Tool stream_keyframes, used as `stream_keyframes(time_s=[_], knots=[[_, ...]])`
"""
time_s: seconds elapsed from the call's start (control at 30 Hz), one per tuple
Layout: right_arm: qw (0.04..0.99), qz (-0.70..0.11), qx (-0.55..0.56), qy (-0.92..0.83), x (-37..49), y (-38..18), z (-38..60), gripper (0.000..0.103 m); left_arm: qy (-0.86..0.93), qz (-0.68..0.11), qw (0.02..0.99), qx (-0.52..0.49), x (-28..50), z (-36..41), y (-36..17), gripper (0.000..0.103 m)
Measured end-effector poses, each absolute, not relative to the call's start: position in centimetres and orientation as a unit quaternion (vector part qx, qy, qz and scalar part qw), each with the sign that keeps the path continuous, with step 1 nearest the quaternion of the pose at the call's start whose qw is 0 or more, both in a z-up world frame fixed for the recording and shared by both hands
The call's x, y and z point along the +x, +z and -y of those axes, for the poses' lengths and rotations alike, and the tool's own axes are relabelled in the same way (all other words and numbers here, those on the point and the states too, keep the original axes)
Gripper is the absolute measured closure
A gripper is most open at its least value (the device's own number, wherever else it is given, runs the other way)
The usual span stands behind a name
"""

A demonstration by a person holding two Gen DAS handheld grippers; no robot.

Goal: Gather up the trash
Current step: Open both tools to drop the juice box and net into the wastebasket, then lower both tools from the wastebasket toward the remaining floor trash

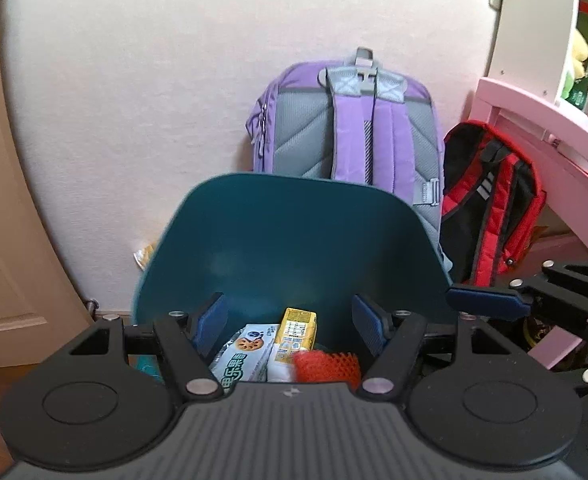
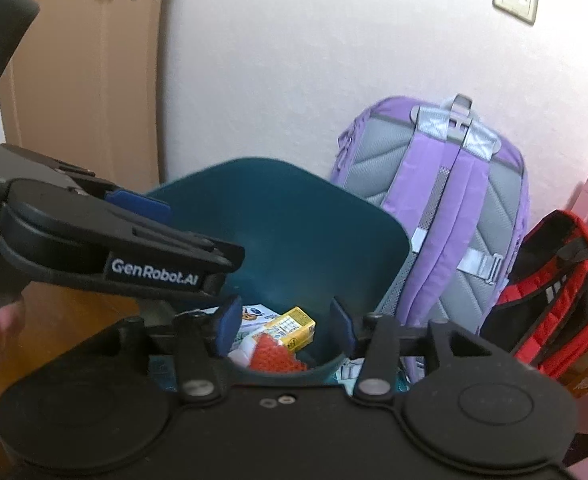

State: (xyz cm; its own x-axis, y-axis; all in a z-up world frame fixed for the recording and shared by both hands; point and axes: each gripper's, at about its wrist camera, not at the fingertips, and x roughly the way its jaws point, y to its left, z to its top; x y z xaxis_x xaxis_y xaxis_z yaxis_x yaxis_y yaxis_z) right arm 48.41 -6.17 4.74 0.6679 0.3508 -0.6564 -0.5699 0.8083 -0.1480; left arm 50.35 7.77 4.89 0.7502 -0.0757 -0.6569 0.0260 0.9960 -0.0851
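Note:
A teal bin (image 1: 294,240) (image 2: 294,232) stands on the floor by the wall, right below both grippers. Inside it lie a yellow drink carton (image 1: 298,328) (image 2: 294,328), a white-and-blue snack wrapper (image 1: 241,352) (image 2: 253,314) and a red foam net (image 1: 326,366) (image 2: 273,356). My left gripper (image 1: 289,316) hangs over the bin's mouth, open, with nothing between its blue pads. My right gripper (image 2: 285,322) hovers beside it over the same bin, open too and holding nothing. The trash sits well below both sets of pads.
A purple backpack (image 1: 346,128) (image 2: 446,208) leans on the wall behind the bin, a red-and-black backpack (image 1: 490,208) (image 2: 554,292) to its right. A pink desk (image 1: 534,120) fills the right side, a wooden door (image 2: 85,80) the left. A crumpled wrapper (image 1: 145,254) lies behind the bin.

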Motion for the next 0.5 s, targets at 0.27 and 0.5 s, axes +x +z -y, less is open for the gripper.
stream_keyframes(time_s=[0.27,0.5], knots=[[0.899,-0.305,-0.167,0.265,43.6,7.4,7.1,0.048,-0.027,-0.334,0.942,-0.032,45.0,-7.9,7.9,0.034],[0.897,-0.307,-0.159,0.275,39.6,7.5,7.7,0.044,-0.035,-0.327,0.944,-0.022,40.0,-7.6,8.8,0.034]])
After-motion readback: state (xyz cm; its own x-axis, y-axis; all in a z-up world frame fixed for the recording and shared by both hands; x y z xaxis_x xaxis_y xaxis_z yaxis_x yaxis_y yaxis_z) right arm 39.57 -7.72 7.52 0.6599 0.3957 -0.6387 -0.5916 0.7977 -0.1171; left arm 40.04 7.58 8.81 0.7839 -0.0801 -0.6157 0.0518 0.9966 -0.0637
